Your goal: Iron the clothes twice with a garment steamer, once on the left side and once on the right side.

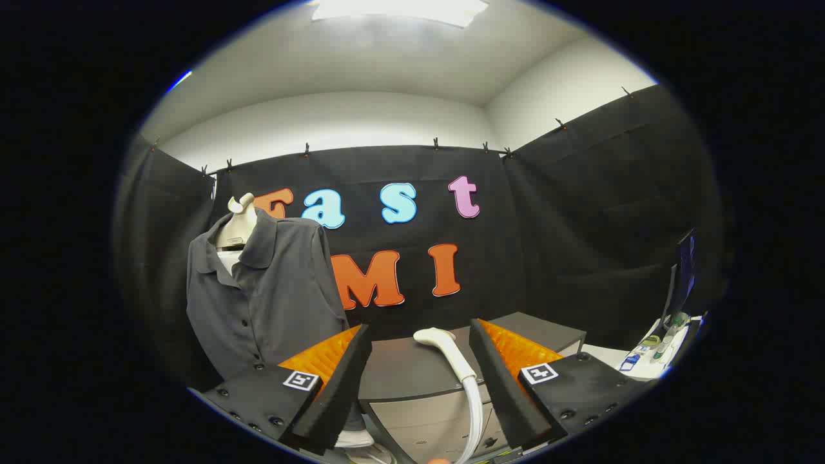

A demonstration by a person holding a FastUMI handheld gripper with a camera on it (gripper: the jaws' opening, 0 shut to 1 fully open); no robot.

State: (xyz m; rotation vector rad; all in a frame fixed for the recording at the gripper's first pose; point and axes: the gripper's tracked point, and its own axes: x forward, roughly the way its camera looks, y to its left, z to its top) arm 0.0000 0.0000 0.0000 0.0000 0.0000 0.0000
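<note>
White steamer head (445, 351) is lying on the cabinet (412, 370), between the gripper (419, 348) fingers, jaws standing released. Advise closing squarely on its handle before lifting toward the grey shirt (271, 290).

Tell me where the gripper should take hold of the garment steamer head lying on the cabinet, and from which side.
Probably the slim neck of the garment steamer, just behind its wider head. It lies on the cabinet, its length running away from the open gripper, its hose trailing back between the fingers. Coming straight ahead and down from above, the fingers would straddle the neck's narrow sides.
</note>
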